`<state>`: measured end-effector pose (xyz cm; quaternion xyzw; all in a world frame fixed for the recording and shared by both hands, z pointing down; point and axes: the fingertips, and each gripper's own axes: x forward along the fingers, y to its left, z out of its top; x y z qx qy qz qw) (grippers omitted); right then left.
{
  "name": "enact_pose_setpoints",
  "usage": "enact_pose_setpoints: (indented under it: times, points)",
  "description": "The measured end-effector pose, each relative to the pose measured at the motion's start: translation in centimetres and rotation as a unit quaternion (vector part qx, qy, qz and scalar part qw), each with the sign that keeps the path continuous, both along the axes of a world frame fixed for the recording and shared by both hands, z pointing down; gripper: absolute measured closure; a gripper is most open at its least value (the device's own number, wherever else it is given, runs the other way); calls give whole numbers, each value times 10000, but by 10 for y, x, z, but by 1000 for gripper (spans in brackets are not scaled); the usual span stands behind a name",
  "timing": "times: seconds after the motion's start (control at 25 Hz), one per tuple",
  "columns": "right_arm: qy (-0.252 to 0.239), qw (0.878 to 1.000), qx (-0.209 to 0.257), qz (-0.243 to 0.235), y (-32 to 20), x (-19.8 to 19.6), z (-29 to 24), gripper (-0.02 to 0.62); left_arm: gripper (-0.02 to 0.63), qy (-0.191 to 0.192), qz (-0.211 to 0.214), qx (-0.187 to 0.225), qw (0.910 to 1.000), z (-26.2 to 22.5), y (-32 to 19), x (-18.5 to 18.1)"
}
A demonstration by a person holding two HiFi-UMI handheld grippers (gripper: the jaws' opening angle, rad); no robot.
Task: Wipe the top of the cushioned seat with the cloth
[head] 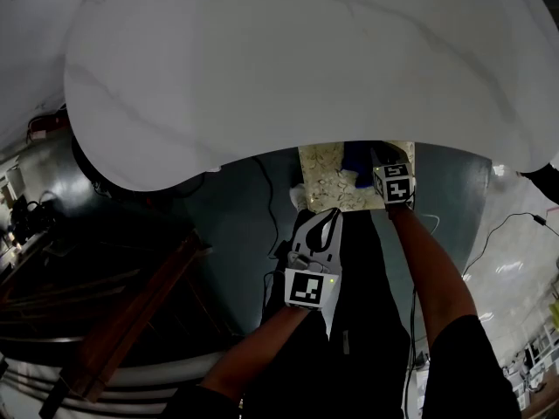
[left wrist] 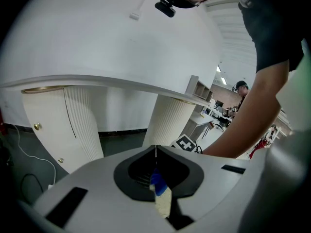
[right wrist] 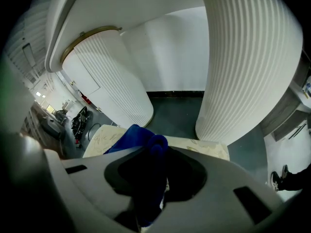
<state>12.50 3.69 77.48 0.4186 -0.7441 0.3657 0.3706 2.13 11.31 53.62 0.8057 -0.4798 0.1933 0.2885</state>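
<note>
The blue cloth (right wrist: 138,137) is bunched into a thick fold on the cream patterned top of the cushioned seat (right wrist: 209,147). We see its long axis run from the jaws away and leftward across the cushion in the right gripper view. The right gripper (right wrist: 158,152) pinches its near end. In the head view the seat sits half under the edge of the white table (head: 288,59). The left gripper (left wrist: 155,149) hangs near the seat's close edge, its tips pressed together. Two fluted white table pedestals (right wrist: 243,62) stand beyond on the dark floor.
</note>
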Motion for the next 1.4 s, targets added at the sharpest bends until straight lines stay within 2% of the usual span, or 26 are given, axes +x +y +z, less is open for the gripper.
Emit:
enact_pose_setpoints:
  times: [0.16,0.32,0.48,0.88,1.04,1.2,1.4]
  points:
    - [16,10000,46,10,-4,11,-1,499,588,2,4,-37,10000,1,-6,3]
    - [31,10000,80,1,-7,24,-7,499,588,-263,364,-105,9989,-2,-8,14]
    - [29,9999,138,34,-10,29,-4,499,588,19,105,-91,9999,5,-14,22]
    - [133,9997,179,33,-12,55,-16,499,588,-32,392,-121,9992,5,-17,49]
    - [187,9996,150,124,-9,64,-9,499,589,81,464,-75,9989,7,-15,57]
    - [256,9995,159,70,-12,69,-11,499,589,30,554,-114,9984,8,-16,56]
    - [330,9988,224,288,-9,80,0,499,589,84,546,-143,9984,16,-13,51]
